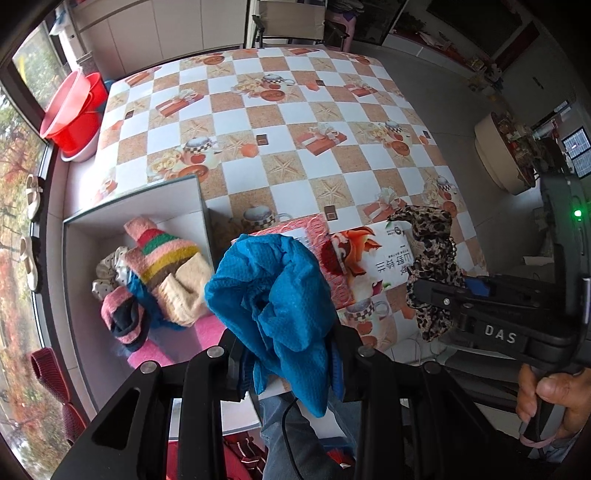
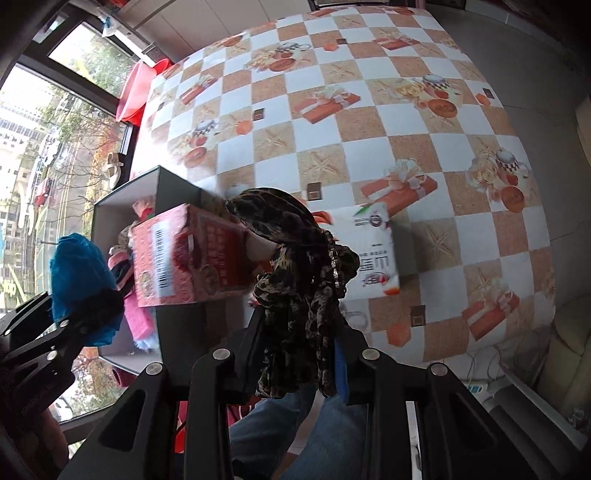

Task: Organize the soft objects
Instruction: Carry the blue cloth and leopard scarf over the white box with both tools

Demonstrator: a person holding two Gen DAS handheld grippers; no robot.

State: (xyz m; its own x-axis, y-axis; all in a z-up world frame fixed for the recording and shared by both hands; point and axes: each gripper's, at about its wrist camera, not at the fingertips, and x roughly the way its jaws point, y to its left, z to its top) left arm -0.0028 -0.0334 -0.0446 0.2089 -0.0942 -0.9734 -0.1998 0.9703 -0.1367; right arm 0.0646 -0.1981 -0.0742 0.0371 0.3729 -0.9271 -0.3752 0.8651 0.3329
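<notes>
My left gripper is shut on a crumpled blue cloth, held above the table's near edge beside an open grey box. The box holds a striped sock, a pink-rimmed sock and a dotted scrunchie. My right gripper is shut on a leopard-print scrunchie, held over a red and white carton. In the left wrist view that scrunchie hangs at the right, and the carton lies between the grippers. The blue cloth shows in the right wrist view.
The checked tablecloth covers the table. Red basins stand at the far left by the window. A chair stands behind the table. The person's jeans-clad legs are below the grippers.
</notes>
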